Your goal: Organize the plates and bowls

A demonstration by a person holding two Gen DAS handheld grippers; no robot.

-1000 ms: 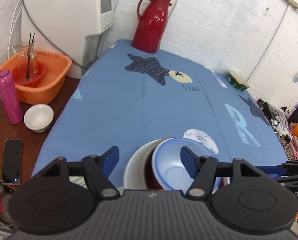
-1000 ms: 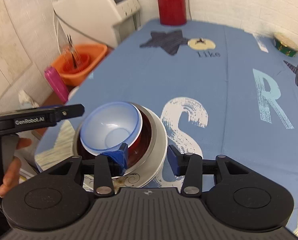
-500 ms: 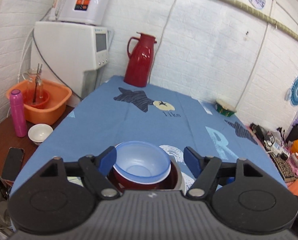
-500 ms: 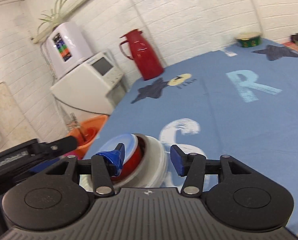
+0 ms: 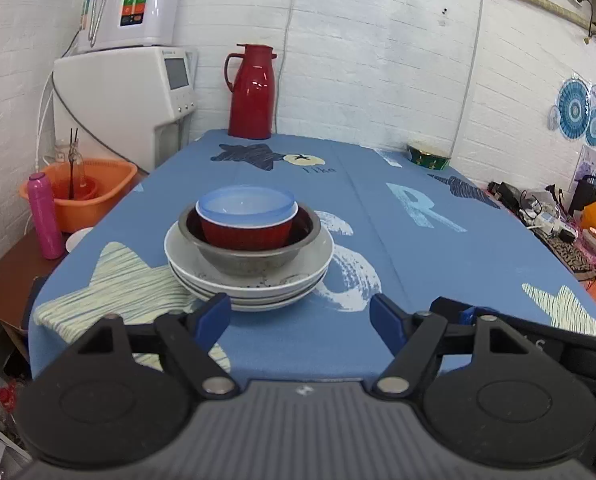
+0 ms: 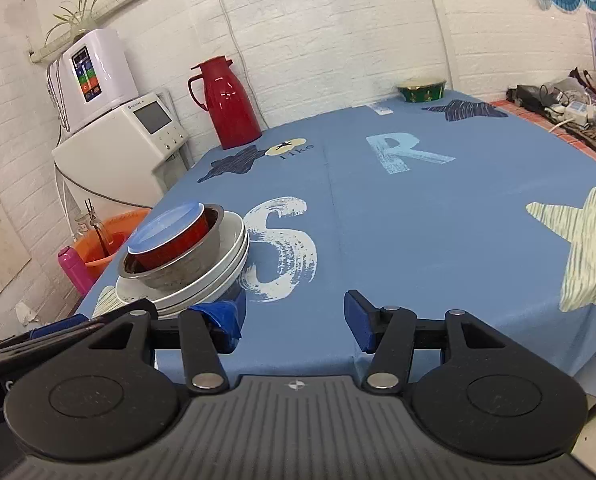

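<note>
Left gripper (image 5: 300, 317) fingers spread wide, nothing between them; right gripper (image 6: 296, 316) fingers also spread, empty. Just beyond the left gripper's fingers, slightly toward its left finger, the stack sits on the blue tabletop (image 5: 378, 200): white plates (image 5: 250, 280) at the bottom, a metal bowl (image 5: 250, 256) on them, a red bowl (image 5: 245, 232) inside it, a blue bowl (image 5: 246, 202) nested on top. From the right wrist view the stack is ahead of the left finger, close to the tabletop's near-left edge. Farther off, a red thermos (image 5: 252, 92) by the wall and a green bowl (image 5: 428, 157) at the far right edge.
</note>
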